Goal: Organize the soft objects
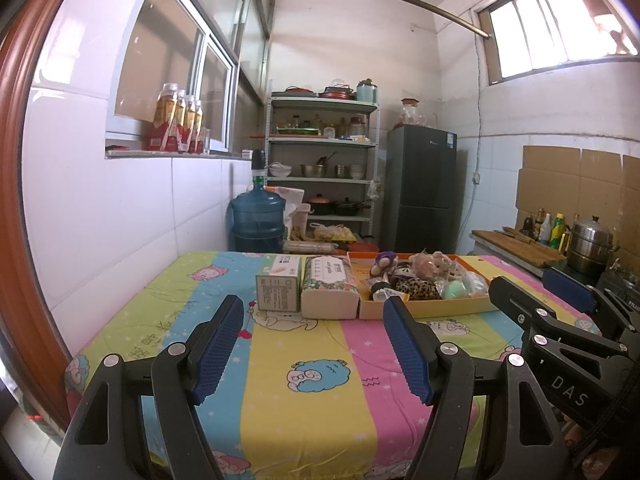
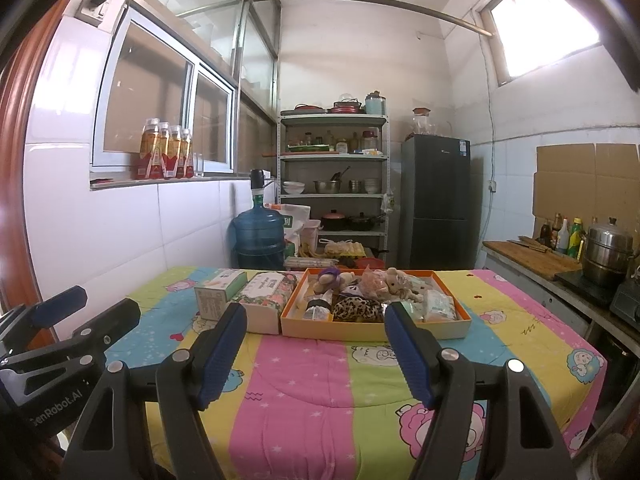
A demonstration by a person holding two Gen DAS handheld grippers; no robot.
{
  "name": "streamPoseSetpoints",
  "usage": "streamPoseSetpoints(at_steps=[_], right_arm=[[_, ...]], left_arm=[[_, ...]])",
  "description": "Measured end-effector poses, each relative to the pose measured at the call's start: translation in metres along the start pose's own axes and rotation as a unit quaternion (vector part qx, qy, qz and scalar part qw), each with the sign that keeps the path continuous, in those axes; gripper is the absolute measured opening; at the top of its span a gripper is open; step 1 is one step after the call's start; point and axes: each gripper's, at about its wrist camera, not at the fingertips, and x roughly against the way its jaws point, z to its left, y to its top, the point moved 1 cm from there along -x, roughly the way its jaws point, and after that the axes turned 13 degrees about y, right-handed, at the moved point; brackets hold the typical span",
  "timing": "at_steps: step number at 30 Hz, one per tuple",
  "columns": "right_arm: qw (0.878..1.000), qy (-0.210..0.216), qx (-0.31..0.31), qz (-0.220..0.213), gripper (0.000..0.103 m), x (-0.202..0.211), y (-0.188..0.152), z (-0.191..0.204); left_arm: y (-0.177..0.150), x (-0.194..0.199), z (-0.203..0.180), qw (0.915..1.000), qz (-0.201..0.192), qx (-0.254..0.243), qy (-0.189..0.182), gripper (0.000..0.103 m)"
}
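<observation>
Soft toys (image 2: 372,284) fill the orange tray (image 2: 372,330), far side; near tablecloth (image 2: 304,396) bare. We hold left gripper (image 1: 314,346) and right gripper (image 2: 316,350) gaping, gripping nothing.

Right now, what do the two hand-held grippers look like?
Both match: the left hand-held gripper and right hand-held gripper have black angular bodies, silver round bolts and blue ribbed fingers. White lettering marks their sides.

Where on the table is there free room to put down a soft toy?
The striped cloth in front of the orange tray is bare, as is the strip right of the tray. The tray is crowded with plush toys, and the tissue pack and green box fill its left side.
</observation>
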Motion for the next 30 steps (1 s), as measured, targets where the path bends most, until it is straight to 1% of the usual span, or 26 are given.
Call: streamPoseSetpoints(at_steps=[30], right_arm=[[1.000,0.001,0.000,-0.001,0.071,0.0000,0.0001,0.0034]], left_arm=[[-0.0007,0.0002,-0.0001,1.0000,0.000,0.000,0.000,0.074]])
